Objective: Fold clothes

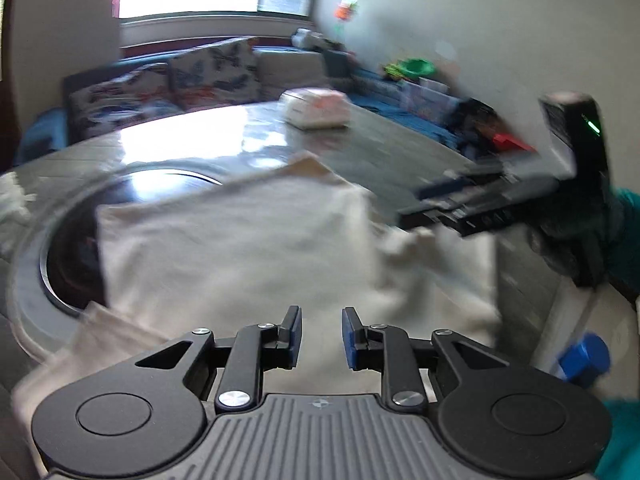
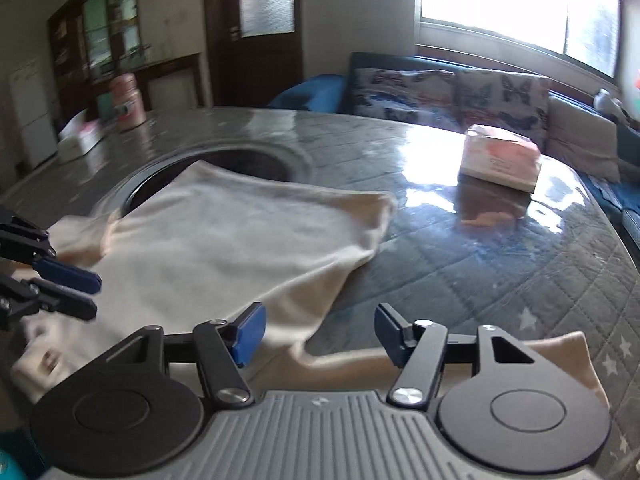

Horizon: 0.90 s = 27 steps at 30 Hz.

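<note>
A cream garment (image 2: 224,248) lies partly folded on the bench (image 2: 500,264), its far edge overlapping a dark round recess (image 2: 256,160) set in the glossy quilted top. One flap lies near the bench's front edge, under the right tongs (image 2: 318,330). The left tongs (image 1: 321,334) hover above the near part of the garment with a narrow gap between the jaws and nothing between them. The right tongs stand moderately apart, also empty; in the left view they reach in from the right above the cloth's right edge. Beyond the garment, well apart, a tissue pack (image 2: 500,162) sits on the bench. A pink jar (image 2: 127,102) and a flat box (image 2: 80,138) occupy the far left corner. A sofa with butterfly cushions (image 2: 452,90) stands behind, under a bright window (image 2: 500,4).
</note>
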Each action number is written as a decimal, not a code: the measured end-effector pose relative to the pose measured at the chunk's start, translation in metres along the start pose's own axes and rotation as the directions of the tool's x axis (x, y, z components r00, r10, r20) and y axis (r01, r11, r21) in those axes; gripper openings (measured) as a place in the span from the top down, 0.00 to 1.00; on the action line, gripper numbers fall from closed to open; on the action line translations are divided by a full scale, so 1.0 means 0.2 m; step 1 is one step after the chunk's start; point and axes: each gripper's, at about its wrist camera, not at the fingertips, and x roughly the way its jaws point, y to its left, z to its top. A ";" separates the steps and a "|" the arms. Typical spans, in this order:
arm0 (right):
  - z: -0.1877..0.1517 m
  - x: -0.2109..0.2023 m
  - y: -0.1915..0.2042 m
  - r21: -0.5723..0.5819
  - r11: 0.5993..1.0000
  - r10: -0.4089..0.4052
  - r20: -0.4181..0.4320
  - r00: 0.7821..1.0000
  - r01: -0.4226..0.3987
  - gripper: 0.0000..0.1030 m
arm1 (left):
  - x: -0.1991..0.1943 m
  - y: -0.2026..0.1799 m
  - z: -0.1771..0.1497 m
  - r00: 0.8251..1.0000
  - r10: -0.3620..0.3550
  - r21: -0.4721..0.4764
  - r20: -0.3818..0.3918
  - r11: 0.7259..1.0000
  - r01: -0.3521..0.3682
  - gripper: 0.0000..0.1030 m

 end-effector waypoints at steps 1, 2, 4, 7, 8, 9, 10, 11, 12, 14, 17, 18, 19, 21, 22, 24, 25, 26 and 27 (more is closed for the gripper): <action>0.01 0.03 -0.02 0.017 1.000 -0.004 0.003 1.000 0.004 0.44 | 0.03 0.04 0.04 1.000 0.023 -0.021 0.004 1.000 -0.022 0.77; 0.03 0.05 -0.04 0.037 0.999 0.000 0.005 1.000 0.000 0.45 | 0.06 0.09 0.07 0.998 0.057 -0.041 0.005 0.998 -0.056 0.77; 0.06 0.09 -0.07 0.061 0.998 0.001 0.006 1.000 -0.001 0.45 | 0.12 0.19 0.14 0.992 0.127 -0.081 0.004 0.989 -0.126 0.77; 0.12 0.15 -0.09 0.059 0.998 -0.008 0.005 1.000 0.007 0.45 | 0.21 0.33 0.23 0.972 0.237 -0.132 -0.011 0.963 -0.236 0.76; 0.14 0.17 -0.10 0.059 0.998 -0.011 0.004 1.000 0.011 0.45 | 0.24 0.38 0.26 0.964 0.265 -0.146 -0.020 0.953 -0.265 0.76; 0.16 0.20 -0.11 0.059 0.998 -0.016 0.000 1.000 0.016 0.45 | 0.27 0.42 0.28 0.956 0.293 -0.156 -0.024 0.943 -0.293 0.75; 0.18 0.22 -0.13 0.058 0.998 -0.019 -0.004 1.000 0.020 0.45 | 0.28 0.45 0.29 0.946 0.324 -0.167 -0.027 0.931 -0.324 0.70; 0.20 0.25 -0.14 0.061 0.998 -0.021 -0.008 1.000 0.022 0.45 | 0.30 0.49 0.30 0.935 0.354 -0.178 -0.032 0.918 -0.354 0.68; 0.21 0.28 -0.15 0.063 0.998 -0.023 -0.013 1.000 0.024 0.46 | 0.32 0.52 0.31 0.925 0.377 -0.188 -0.037 0.907 -0.377 0.64; 0.24 0.33 -0.18 0.069 0.997 -0.027 -0.023 0.999 0.029 0.49 | 0.37 0.58 0.32 0.916 0.397 -0.200 -0.059 0.894 -0.401 0.63; 0.28 0.42 -0.21 0.087 0.996 -0.028 -0.037 0.999 0.031 0.54 | 0.43 0.65 0.33 0.904 0.419 -0.214 -0.087 0.878 -0.428 0.63; 0.30 0.45 -0.23 0.094 0.995 -0.028 -0.041 0.999 0.032 0.57 | 0.44 0.67 0.33 0.902 0.422 -0.216 -0.093 0.875 -0.432 0.63; 0.31 0.48 -0.24 0.101 0.994 -0.027 -0.046 0.999 0.031 0.62 | 0.46 0.68 0.33 0.901 0.422 -0.218 -0.097 0.874 -0.433 0.63; 0.33 0.53 -0.25 0.112 0.994 -0.014 -0.057 0.998 0.021 0.70 | 0.46 0.69 0.34 0.907 0.413 -0.218 -0.085 0.880 -0.421 0.63; 0.34 0.55 -0.26 0.115 0.993 -0.012 -0.062 0.998 0.019 0.74 | 0.47 0.69 0.34 0.910 0.408 -0.213 -0.079 0.885 -0.415 0.68; 0.35 0.58 -0.26 0.104 0.994 -0.019 -0.062 0.998 0.025 0.82 | 0.47 0.69 0.35 0.912 0.405 -0.199 -0.064 0.890 -0.410 0.82; 0.36 0.59 -0.25 0.097 0.995 -0.021 -0.060 0.998 0.027 0.88 | 0.47 0.69 0.35 0.907 0.417 -0.189 -0.060 0.887 -0.420 0.92; 0.37 0.60 -0.25 0.092 0.995 -0.023 -0.058 0.998 0.028 0.90 | 0.47 0.69 0.35 0.901 0.429 -0.179 -0.055 0.884 -0.432 0.92; 0.38 0.61 -0.25 0.092 0.995 -0.025 -0.055 0.998 0.030 0.92 | 0.47 0.69 0.35 0.893 0.448 -0.176 -0.049 0.876 -0.449 0.93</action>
